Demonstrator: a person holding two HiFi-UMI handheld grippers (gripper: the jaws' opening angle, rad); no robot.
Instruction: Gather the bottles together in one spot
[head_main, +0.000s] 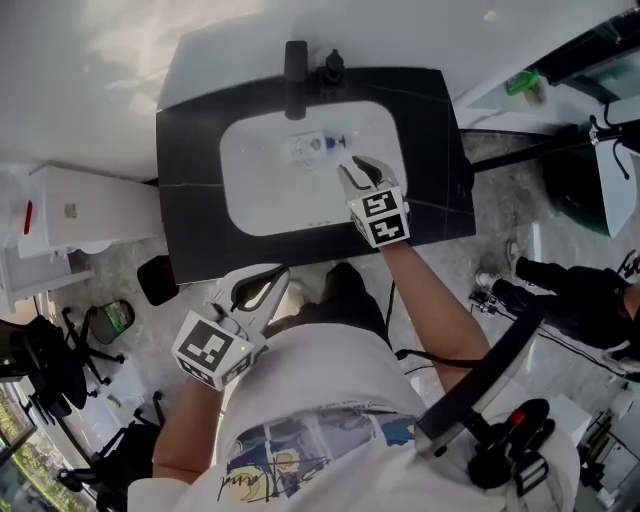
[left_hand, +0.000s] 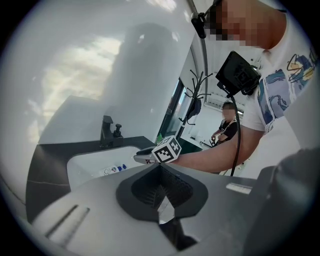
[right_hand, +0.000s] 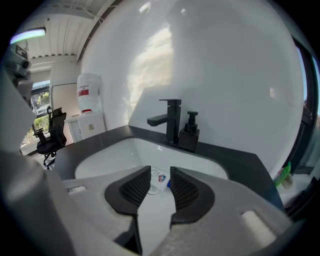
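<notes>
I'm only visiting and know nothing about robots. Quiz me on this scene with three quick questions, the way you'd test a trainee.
1. Pick one: where do the small bottles lie?
A) in a basket
B) in the white sink
C) on a tray
2. True or false: the left claw is reaching into the sink.
3. Fill the gap: the right claw hangs over the sink with its pads ____ (apart or together).

Key
1. B.
2. False: it is shut and well short of the sink.
3. Apart, with nothing pressed between them.
</notes>
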